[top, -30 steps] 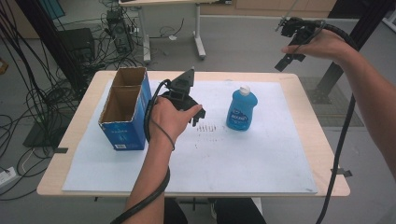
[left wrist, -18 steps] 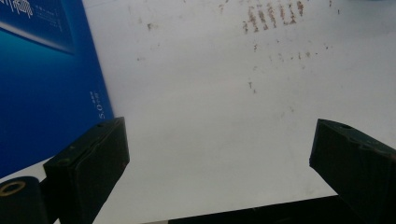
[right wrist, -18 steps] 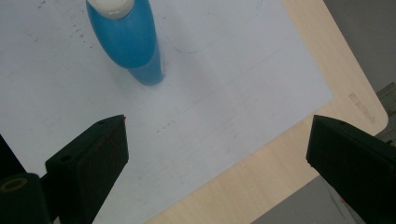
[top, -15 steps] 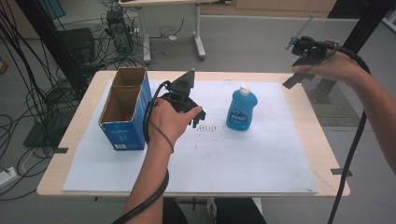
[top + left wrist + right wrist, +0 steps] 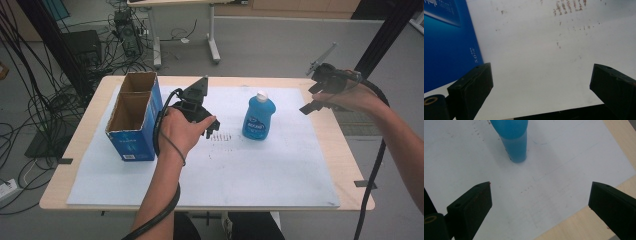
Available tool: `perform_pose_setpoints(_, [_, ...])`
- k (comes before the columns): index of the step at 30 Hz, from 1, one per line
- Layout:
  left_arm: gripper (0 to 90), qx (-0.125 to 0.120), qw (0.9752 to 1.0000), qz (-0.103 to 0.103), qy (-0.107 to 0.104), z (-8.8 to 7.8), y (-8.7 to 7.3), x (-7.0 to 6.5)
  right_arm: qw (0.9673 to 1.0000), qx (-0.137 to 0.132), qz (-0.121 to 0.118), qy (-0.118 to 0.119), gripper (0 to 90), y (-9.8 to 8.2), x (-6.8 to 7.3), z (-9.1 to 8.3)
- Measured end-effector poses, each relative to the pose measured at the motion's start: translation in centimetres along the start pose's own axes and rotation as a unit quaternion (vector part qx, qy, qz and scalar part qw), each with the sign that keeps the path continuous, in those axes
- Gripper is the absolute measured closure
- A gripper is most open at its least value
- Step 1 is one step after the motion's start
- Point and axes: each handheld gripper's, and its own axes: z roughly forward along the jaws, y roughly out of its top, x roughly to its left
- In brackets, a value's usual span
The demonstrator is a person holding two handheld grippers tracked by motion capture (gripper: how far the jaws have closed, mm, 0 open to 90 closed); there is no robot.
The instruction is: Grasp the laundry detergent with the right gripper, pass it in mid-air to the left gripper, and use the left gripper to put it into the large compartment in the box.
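Observation:
A blue dish-soap bottle [image 5: 259,118] with a white cap stands upright on the white sheet [image 5: 250,170], right of centre. My left gripper [image 5: 211,129] is held between the bottle and an open blue cardboard box [image 5: 131,116], jaws pointing down at the sheet. In the left gripper view that gripper [image 5: 541,85] is open over bare paper, with the box's blue wall [image 5: 446,42] at the left. My right gripper [image 5: 316,80] hovers over the table's right edge. In the right gripper view it [image 5: 540,202] is open and empty, with the bottle [image 5: 515,140] ahead and apart from it.
The box has two empty compartments and stands at the sheet's left edge. Small dark marks [image 5: 222,137] dot the paper beside the left gripper. The wooden table edge [image 5: 619,150] lies under the right gripper. Cables, a stand and a second table are on the floor beyond.
My right gripper has come down and to the left, from above the far right corner to the table's right edge, facing the bottle. The left gripper has held still.

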Motion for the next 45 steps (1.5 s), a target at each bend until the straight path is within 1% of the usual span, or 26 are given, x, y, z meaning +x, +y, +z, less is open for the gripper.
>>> perform_pose_setpoints(2, [5.2, 0.001, 1.0, -0.001, 0.0, 0.1, 0.0, 0.0, 1.0, -0.009, 0.002, 0.004, 4.8, -0.5, 0.1, 0.6])
perform_pose_setpoints(3, [5.2, 0.002, 1.0, -0.001, 0.001, 0.2, 0.0, 0.0, 1.0, -0.009, 0.002, 0.004, 4.8, -0.5, 0.1, 0.6])
perform_pose_setpoints(4, [5.2, 0.004, 1.0, -0.001, 0.002, 0.4, 0.1, 0.1, 0.9998, -0.016, 0.0, 0.008, 4.6, -0.8, 0.2, 1.2])
perform_pose_setpoints(6, [5.2, 0.006, 1.0, -0.002, 0.001, 0.6, 0.1, 0.1, 0.9997, -0.024, -0.001, 0.008, 4.3, -1.0, 0.3, 1.7])
perform_pose_setpoints(10, [5.2, 0.009, 1.0, -0.001, 0.0, 0.8, 0.2, 0.1, 0.999, -0.041, -0.004, 0.015, 4.1, -1.3, 0.6, 3.0])
perform_pose_setpoints(13, [5.2, 0.01, 0.9999, -0.003, 0.001, 0.9, 0.3, 0.2, 0.9986, -0.049, -0.005, 0.022, 4.2, -1.5, 0.7, 3.9])
perform_pose_setpoints(14, [5.2, 0.01, 0.9999, -0.003, 0.001, 0.9, 0.3, 0.2, 0.9986, -0.049, -0.005, 0.022, 4.2, -1.5, 0.7, 3.9])
perform_pose_setpoints(16, [5.2, 0.012, 0.9999, -0.004, 0.005, 1.0, 0.3, 0.3, 0.9978, -0.061, -0.003, 0.026, 4.2, -1.5, 0.8, 4.7])
perform_pose_setpoints(18, [5.2, 0.012, 0.9999, -0.005, 0.004, 1.1, 0.3, 0.4, 0.9974, -0.067, -0.003, 0.026, 4.0, -1.5, 0.8, 5.2])
perform_pose_setpoints(24, [5.2, 0.014, 0.9999, -0.008, 0.005, 1.3, 0.4, 0.6, 0.9965, -0.077, -0.001, 0.032, 4.1, -1.6, 0.8, 6.7])
perform_pose_setpoints(26, [5.2, 0.015, 0.9998, -0.007, 0.005, 1.4, 0.5, 0.7, 0.9963, -0.079, 0.0, 0.033, 4.1, -1.5, 0.8, 6.8])
perform_pose_setpoints(33, [5.3, 0.018, 0.9998, -0.008, 0.006, 1.7, 0.6, 0.7, 0.9945, -0.1, 0.0, 0.034, 4.1, -1.3, 1.2, 8.3])
perform_pose_setpoints(40, [5.2, 0.017, 0.9998, -0.006, 0.007, 1.5, 0.7, 0.7, 0.9931, -0.112, -0.005, 0.033, 4.1, -1.2, 1.5, 9.5])
perform_pose_setpoints(42, [5.2, 0.017, 0.9998, -0.006, 0.007, 1.5, 0.8, 0.7, 0.993, -0.113, -0.005, 0.033, 4.1, -1.2, 1.5, 9.5])
perform_pose_setpoints(44, [5.2, 0.017, 0.9998, -0.007, 0.009, 1.5, 0.8, 0.8, 0.9919, -0.123, -0.006, 0.033, 4.1, -1.1, 1.5, 9.8])
perform_pose_setpoints(45, [5.2, 0.017, 0.9998, -0.007, 0.009, 1.5, 0.8, 0.8, 0.9919, -0.123, -0.006, 0.033, 4.1, -1.1, 1.5, 9.8])
